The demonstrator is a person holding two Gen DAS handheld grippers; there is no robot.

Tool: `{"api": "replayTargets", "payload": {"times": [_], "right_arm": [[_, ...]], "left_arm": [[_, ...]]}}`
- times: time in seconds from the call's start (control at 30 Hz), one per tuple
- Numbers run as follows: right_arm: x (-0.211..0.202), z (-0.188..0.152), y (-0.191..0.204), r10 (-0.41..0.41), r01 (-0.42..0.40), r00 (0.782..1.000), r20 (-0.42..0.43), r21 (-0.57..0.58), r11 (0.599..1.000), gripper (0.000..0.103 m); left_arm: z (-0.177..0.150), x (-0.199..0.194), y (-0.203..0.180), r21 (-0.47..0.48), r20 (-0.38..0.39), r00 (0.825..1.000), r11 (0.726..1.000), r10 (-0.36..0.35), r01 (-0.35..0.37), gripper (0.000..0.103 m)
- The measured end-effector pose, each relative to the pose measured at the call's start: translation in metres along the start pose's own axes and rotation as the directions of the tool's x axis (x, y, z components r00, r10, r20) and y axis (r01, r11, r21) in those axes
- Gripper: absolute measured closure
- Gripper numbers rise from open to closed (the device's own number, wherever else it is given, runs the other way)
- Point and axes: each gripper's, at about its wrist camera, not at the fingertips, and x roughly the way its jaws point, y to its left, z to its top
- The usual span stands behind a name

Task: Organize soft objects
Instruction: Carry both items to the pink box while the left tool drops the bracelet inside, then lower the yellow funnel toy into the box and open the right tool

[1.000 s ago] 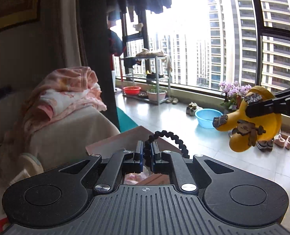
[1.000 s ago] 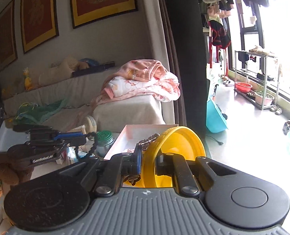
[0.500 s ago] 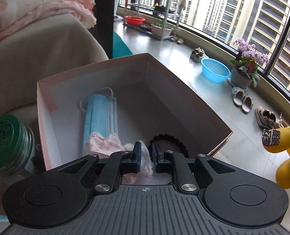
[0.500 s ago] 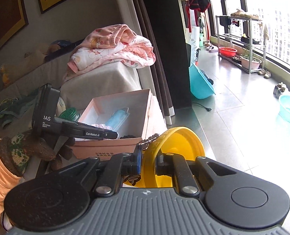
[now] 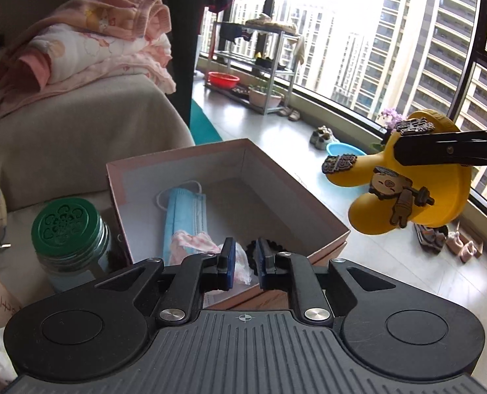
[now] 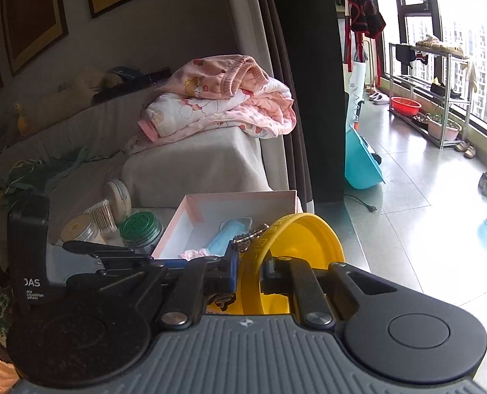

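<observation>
Sofa arm: a heap of pink bedding lies on it, outside the box; whether it belongs to the task I cannot tell.
Box: the open pink cardboard box stands just beside the sofa, and it is the collecting place as far as I can judge.
Already in the box: a blue face mask, a pink patterned cloth, a clear plastic bag and a black beaded bracelet lie on its floor.
Left to do: the yellow rubber clog hangs in the air to the right of the box, not yet over it.
Right gripper: clamped on the clog's yellow strap.
Left gripper: parted a little, holding nothing, poised above the bracelet and bag.
Bystanders: a green-lidded glass jar stands just left of the box.
Progress: judged mostly done, clog pending.
</observation>
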Motion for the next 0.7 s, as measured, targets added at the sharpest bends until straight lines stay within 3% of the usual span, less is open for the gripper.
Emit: {"api": "replayTargets", "payload": {"times": [0.1,0.23,0.33,0.47,0.6,0.7], "right_arm": [[0.035,0.023,0.006,0.022,-0.022,0.999,-0.024,0.025,0.999,0.091],[0.095,0.036,0.011,0.039,-0.035,0.997,-0.059,0.067,0.997,0.091],[0.142,0.032,0.013,0.034,-0.025,0.994,-0.102,0.093,0.995,0.091],[0.194,0.009,0.009,0.018,0.015,0.976,-0.219,0.148,0.989,0.091],[0.197,-0.001,0.015,0.015,0.014,0.966,-0.258,0.107,0.994,0.090],[0.190,-0.005,0.018,0.006,0.021,0.959,-0.282,0.090,0.996,0.090]], "left_arm": [[-0.013,-0.033,0.010,-0.034,0.066,0.998,0.999,0.000,0.002,0.088],[-0.038,-0.069,0.024,-0.093,0.093,0.996,0.996,0.010,-0.002,0.088],[-0.059,-0.085,0.032,-0.142,0.098,0.995,0.990,0.017,-0.003,0.088],[-0.082,-0.094,0.047,-0.209,0.082,0.996,0.978,0.035,-0.018,0.088],[-0.095,-0.087,0.060,-0.276,-0.011,0.994,0.956,0.106,-0.105,0.088],[-0.102,-0.084,0.065,-0.297,-0.015,0.997,0.951,0.082,-0.083,0.088]]}}
